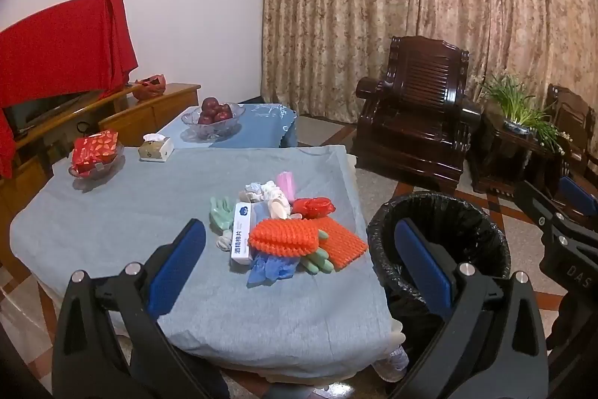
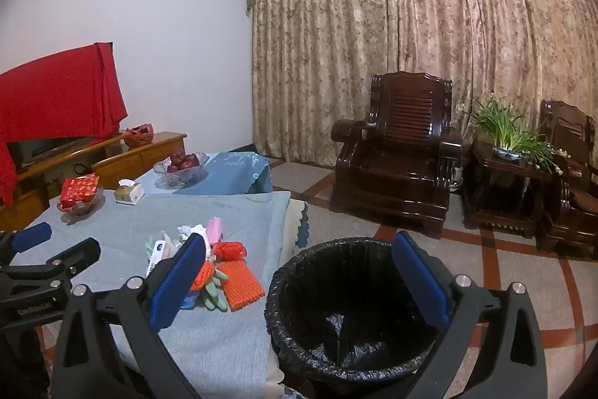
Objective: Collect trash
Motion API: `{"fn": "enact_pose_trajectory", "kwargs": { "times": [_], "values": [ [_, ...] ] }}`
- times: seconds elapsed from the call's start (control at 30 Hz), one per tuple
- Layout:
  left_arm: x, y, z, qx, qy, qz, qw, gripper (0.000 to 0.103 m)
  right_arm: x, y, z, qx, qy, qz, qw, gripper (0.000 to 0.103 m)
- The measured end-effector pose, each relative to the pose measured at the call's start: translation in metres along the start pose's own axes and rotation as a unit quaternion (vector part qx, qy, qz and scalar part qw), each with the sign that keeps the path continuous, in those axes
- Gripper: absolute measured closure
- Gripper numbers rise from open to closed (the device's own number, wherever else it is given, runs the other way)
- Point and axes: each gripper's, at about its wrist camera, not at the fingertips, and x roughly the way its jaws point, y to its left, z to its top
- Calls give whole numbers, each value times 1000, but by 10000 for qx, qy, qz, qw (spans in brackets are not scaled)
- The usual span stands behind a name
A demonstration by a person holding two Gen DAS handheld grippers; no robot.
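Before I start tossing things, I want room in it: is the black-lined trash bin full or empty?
Empty, as far as shows: the trash bin holds only its crumpled black liner, down to the bottom.

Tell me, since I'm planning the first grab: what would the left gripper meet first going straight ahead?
Probably the trash pile on the table; the open left gripper points down at it, depth uncertain.

Right gripper (image 2: 299,270) gapes empty above the black-lined bin (image 2: 347,309) — trash pile (image 2: 220,264) beside it on the table (image 2: 224,335).
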Motion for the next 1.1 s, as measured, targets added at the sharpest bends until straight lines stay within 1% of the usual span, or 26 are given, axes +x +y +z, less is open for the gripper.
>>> {"fn": "enact_pose_trajectory", "kwargs": {
  "times": [1.1],
  "values": [
    [0, 0, 0, -54, 18, -39, 10000, 5, 0, 1, 0, -12, -4, 3, 10000, 6]
  ]
}}
